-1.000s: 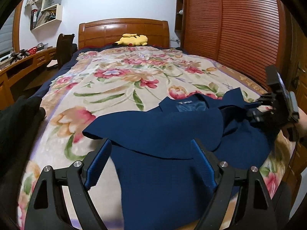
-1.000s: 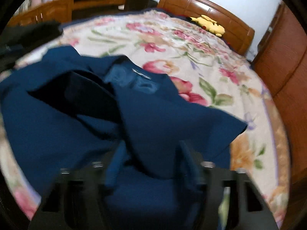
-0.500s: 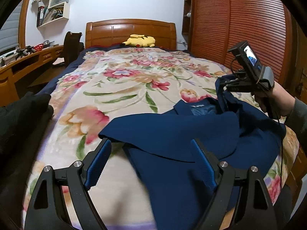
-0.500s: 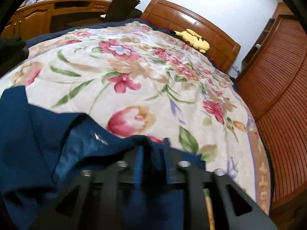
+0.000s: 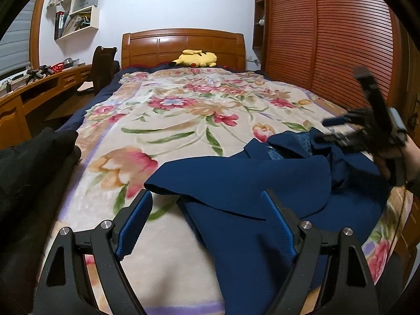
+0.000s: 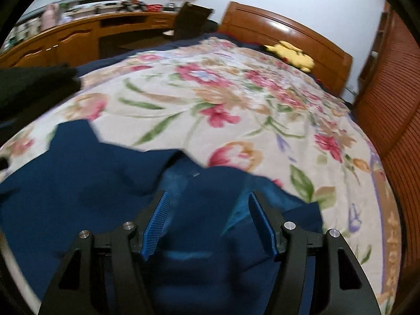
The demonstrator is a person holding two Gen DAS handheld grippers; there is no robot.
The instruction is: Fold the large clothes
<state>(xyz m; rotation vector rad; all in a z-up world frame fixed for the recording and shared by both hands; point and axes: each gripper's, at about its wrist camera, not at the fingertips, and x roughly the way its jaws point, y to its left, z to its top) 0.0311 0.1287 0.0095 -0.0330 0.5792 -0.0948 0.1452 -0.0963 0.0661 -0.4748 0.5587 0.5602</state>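
Left wrist view first: the left gripper [image 5: 207, 218] hung over the near end of the bed, its jaws spread wide and gripping nothing, the ribbed blue pads [image 5: 134, 223] clear of the cloth. Ahead lay the navy garment [image 5: 241, 183], a matte, finely textured fabric, spread across the near right part of the floral blanket [image 5: 183, 120], one flap folded over toward the left and ending in a blunt corner. The blanket looked plush, cream with pink blooms and green leaves. At the left edge sat a heap of black clothing [image 5: 31, 162], apart from the navy piece. Far off, a yellow plush toy [image 5: 197, 59] rested against the glossy wooden headboard [image 5: 183, 44]. A slatted wooden wardrobe [image 5: 328, 39] ran down the right side; a desk [image 5: 39, 86] and a dark chair [image 5: 103, 65] stood on the left. The right gripper [image 5: 333, 131] showed blurred above the garment's collar area, a hand [image 5: 393, 155] behind it.

Right wrist view: the picture was smeared. The right gripper [image 6: 208, 218] had just been opening, its jaws now standing moderately apart, with navy garment [image 6: 105, 183] lying below and between them, the pads not pressing on it. The cloth bunched in soft folds there. Nothing stood between the jaws and the fabric.
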